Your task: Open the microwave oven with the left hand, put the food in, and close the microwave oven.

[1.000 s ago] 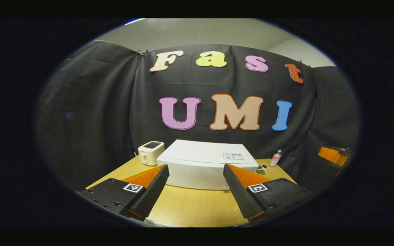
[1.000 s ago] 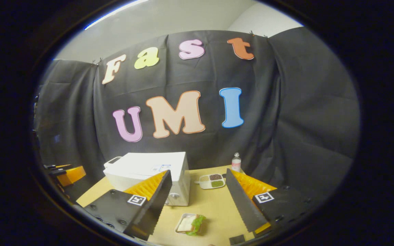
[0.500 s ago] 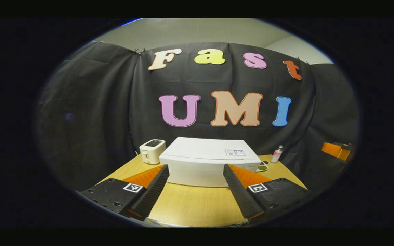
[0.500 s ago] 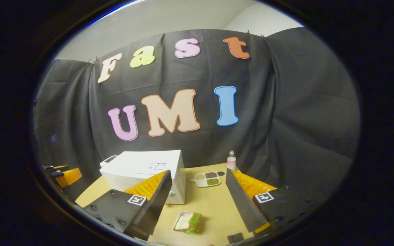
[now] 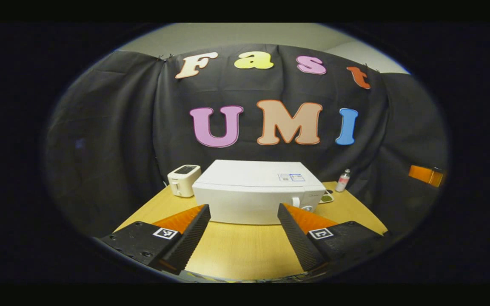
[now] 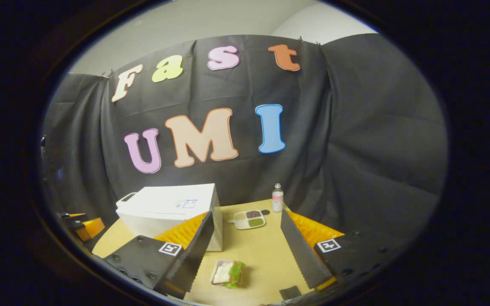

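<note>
The microwave oven (image 5: pixel 258 191) sits shut at the back middle of the wooden table (image 5: pixel 236 250), a plain white box with a small sticker on its top and round knobs low on its right front. In the right gripper view its side wall faces the camera. The food (image 6: pixel 226 274), a sandwich with a green leaf in a shallow pale tray, lies on the table near the front, well apart from the microwave, between the right gripper's fingers as seen from above. The left gripper (image 5: pixel 243 238) hangs with jaws spread wide, nothing between them; the right gripper (image 6: pixel 245 250) is likewise spread and empty. A white toaster (image 5: pixel 182 179) stands just beside the microwave's left. A compartment plate (image 6: pixel 248 219) and a small bottle (image 6: pixel 277 198) sit near the back right. Black cloth (image 6: pixel 355 140) walls the booth, pale wall above.
</note>
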Demonstrator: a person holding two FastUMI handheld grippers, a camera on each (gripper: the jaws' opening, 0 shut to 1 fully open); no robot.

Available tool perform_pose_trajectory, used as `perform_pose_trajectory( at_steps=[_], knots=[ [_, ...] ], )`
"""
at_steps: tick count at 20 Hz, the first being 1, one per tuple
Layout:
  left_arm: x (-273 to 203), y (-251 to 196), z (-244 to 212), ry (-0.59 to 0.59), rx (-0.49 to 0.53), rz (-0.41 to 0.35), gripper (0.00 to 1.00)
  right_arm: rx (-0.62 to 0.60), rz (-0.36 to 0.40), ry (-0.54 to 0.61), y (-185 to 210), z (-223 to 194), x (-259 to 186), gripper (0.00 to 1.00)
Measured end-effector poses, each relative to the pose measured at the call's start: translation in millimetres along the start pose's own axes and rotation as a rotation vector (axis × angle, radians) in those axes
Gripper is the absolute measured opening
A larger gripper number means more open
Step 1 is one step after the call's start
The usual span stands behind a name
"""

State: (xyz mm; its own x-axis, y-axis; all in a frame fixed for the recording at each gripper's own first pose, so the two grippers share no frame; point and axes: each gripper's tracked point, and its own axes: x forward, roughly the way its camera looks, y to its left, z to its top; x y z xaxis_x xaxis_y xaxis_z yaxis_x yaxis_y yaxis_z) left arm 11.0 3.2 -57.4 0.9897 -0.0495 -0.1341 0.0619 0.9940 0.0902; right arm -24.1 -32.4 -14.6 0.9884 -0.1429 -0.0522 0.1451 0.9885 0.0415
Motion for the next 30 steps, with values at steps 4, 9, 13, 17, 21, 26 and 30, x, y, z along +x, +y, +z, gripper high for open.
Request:
perform_pose_trajectory(
  at_steps=[4, 9, 13, 17, 21, 26, 30],
  knots=[
    [17, -15, -21, 0.050, 0.015, -0.047, 0.96, 0.006, -0.040, 0.009, -12, -5, -3, 0.91],
    [38, -41, -38, 0.098, 0.030, -0.120, 0.96, 0.008, -0.099, 0.031, -30, -18, -9, 0.91],
    [61, -65, -56, 0.145, 0.054, -0.184, 0.96, 0.029, -0.134, 0.052, -40, -27, -13, 0.92],
    [83, -91, -82, 0.212, 0.077, -0.236, 0.96, 0.036, -0.170, 0.055, -51, -29, -16, 0.99],
    [101, -108, -107, 0.273, 0.098, -0.272, 0.96, 0.045, -0.197, 0.059, -61, -29, -14, 0.99],
    [130, -122, -122, 0.306, 0.108, -0.282, 0.97, 0.054, -0.224, 0.062, -71, -30, -11, 0.99],
    [156, -130, -137, 0.340, 0.101, -0.279, 0.96, 0.057, -0.245, 0.068, -78, -33, -10, 0.99]
  ],
)
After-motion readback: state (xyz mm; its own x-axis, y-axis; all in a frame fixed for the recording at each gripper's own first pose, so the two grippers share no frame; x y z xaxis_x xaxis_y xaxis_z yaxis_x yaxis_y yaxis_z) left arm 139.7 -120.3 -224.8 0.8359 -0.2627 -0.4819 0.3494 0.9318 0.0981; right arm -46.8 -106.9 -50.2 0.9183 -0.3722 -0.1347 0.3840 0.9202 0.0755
